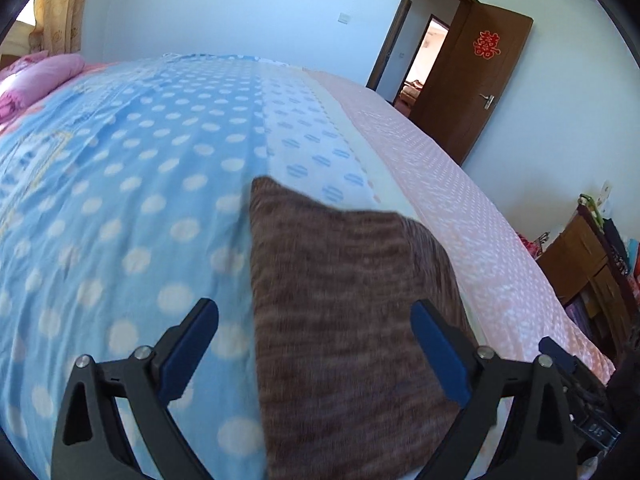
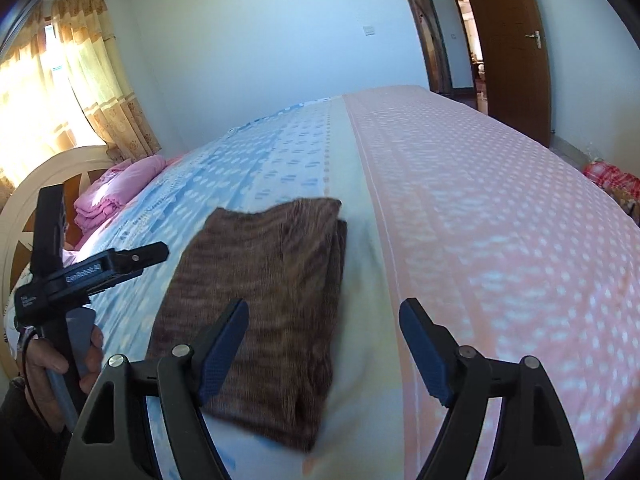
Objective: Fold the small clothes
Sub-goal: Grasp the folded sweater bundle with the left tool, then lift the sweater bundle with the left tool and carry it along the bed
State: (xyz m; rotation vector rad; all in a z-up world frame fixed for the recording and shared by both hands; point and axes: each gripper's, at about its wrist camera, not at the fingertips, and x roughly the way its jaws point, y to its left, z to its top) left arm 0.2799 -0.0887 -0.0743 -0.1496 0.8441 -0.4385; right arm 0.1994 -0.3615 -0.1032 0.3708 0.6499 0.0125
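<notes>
A brown knitted garment [image 1: 344,320] lies folded into a flat rectangle on the bed; it also shows in the right wrist view [image 2: 268,300]. My left gripper [image 1: 316,320] is open and hovers above the garment's near end, holding nothing. My right gripper [image 2: 324,316] is open and empty, above the garment's right edge and the cream sheet stripe. The left gripper's body [image 2: 100,268] shows at the left of the right wrist view, held in a hand.
The bed has a blue dotted sheet [image 1: 120,200] and a pink dotted sheet [image 2: 500,240]. Folded pink bedding [image 2: 116,196] lies by the headboard [image 2: 24,208]. A brown door [image 1: 480,80] stands open. Wooden furniture [image 1: 588,264] stands right of the bed.
</notes>
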